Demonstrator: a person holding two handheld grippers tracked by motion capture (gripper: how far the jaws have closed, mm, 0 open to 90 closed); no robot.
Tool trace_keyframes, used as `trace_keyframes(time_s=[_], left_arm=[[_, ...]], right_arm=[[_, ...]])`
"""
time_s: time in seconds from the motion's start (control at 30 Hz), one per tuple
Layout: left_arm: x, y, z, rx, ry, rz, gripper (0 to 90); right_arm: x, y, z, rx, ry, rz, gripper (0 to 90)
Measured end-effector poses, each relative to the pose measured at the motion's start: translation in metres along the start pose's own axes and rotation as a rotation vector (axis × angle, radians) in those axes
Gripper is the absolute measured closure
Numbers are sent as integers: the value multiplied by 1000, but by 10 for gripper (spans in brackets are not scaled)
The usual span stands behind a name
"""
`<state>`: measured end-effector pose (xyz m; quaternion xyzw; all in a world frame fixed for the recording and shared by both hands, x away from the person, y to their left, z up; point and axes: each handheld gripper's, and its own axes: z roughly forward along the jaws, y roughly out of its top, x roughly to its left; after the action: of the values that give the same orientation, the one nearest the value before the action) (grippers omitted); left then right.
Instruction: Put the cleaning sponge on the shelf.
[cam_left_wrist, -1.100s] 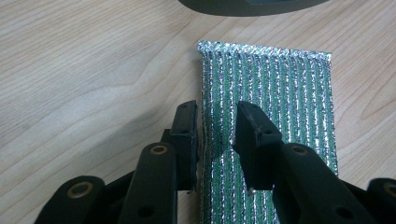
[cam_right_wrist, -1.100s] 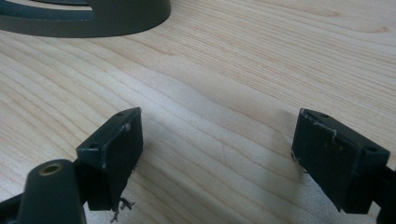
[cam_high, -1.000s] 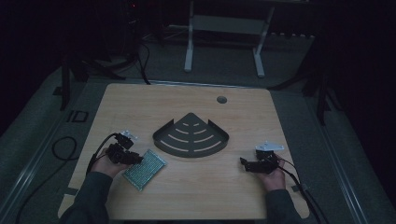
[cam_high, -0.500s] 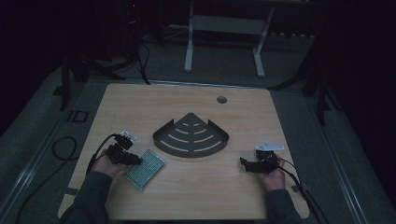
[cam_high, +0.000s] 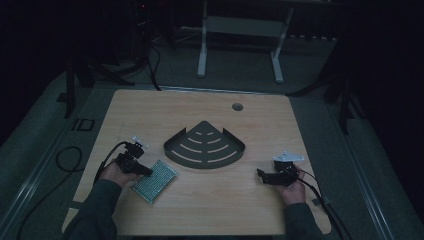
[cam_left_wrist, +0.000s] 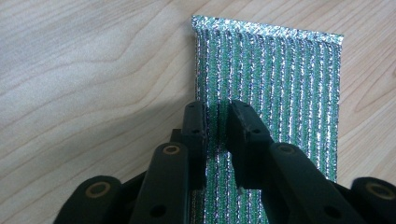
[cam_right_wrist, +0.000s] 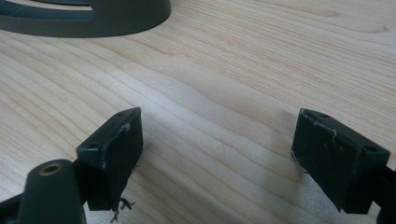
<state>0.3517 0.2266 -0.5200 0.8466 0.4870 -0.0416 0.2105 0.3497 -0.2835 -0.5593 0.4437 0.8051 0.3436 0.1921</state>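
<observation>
Left tongs (cam_left_wrist: 215, 119) just narrowing, green board (cam_left_wrist: 275, 84) between — right tongs (cam_right_wrist: 217, 154) wide, empty.

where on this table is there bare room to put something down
Bare wood lies along the far edge, between the dark fan-shaped tray and the round hole, and in the near middle between both grippers. It is crowded at near left, where the left gripper meets the green sparkly pad.
</observation>
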Motion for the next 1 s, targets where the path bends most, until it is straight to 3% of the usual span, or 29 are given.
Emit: trace_keyframes(time_s=[0.3, 0.4, 0.5, 0.6, 1.0], left_arm=[[-1, 4, -1, 27, 19, -8, 883], [-3, 4, -1, 26, 24, -6, 893], [-2, 3, -1, 12, -25, 12, 895], [-1, 2, -2, 2, -43, 11, 897], [-11, 7, -12, -13, -21, 53, 898]], right_arm=[[0, 0, 0, 0, 0, -1, 159], [0, 0, 0, 0, 0, 0, 159], [0, 0, 0, 0, 0, 0, 159], [0, 0, 0, 0, 0, 0, 159], [0, 0, 0, 0, 0, 0, 159]])
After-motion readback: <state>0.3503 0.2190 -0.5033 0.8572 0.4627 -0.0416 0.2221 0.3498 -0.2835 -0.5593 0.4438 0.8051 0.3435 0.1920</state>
